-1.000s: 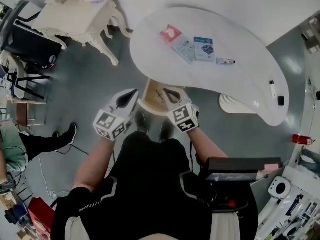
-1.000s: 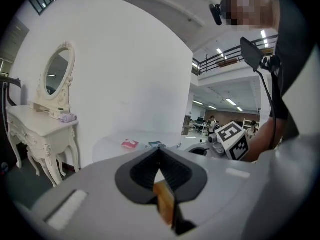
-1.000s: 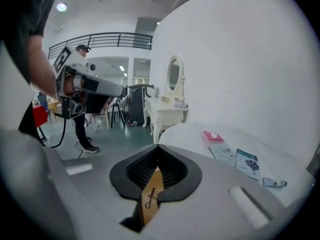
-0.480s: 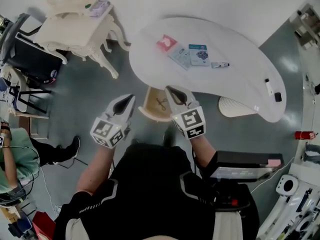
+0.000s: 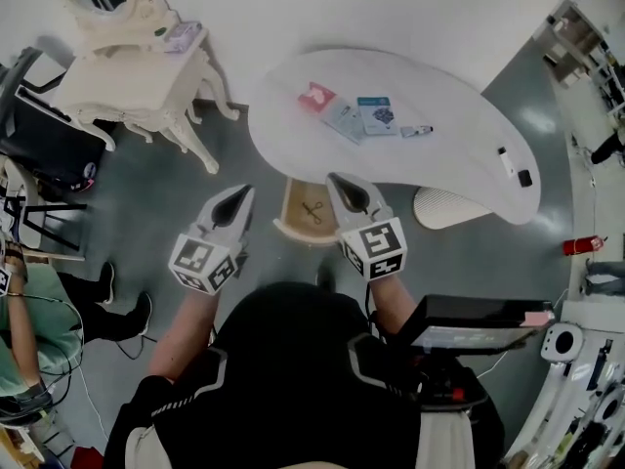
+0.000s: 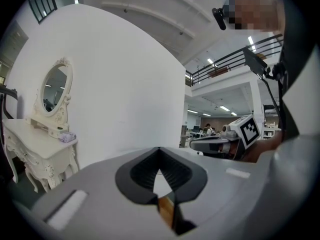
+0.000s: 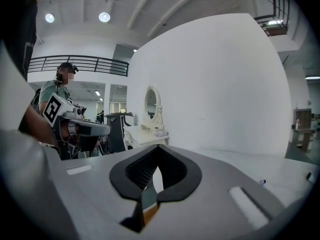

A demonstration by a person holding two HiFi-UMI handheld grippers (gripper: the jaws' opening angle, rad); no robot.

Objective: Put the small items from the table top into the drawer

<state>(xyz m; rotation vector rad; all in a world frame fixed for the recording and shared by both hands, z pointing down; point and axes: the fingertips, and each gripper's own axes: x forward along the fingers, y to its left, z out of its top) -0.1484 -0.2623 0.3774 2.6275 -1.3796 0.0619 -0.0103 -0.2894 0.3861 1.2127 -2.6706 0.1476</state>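
Note:
On the white curved table lie a red packet, a pale blue packet, a blue card and a small pen. Below the table's near edge an open wooden drawer holds scissors. My left gripper hangs left of the drawer, shut and empty. Over the drawer's right side my right gripper is shut on nothing too. In the gripper views, both the left gripper and the right gripper show their jaws meeting.
A white item and a black item lie at the table's right end. A cream vanity with a mirror stands at the upper left. A white ribbed object sits under the table. A seated person is at the left edge.
The table and drawer have drawn farther away in the head view. Both grippers stay shut near the drawer, with the right one now a little farther right.

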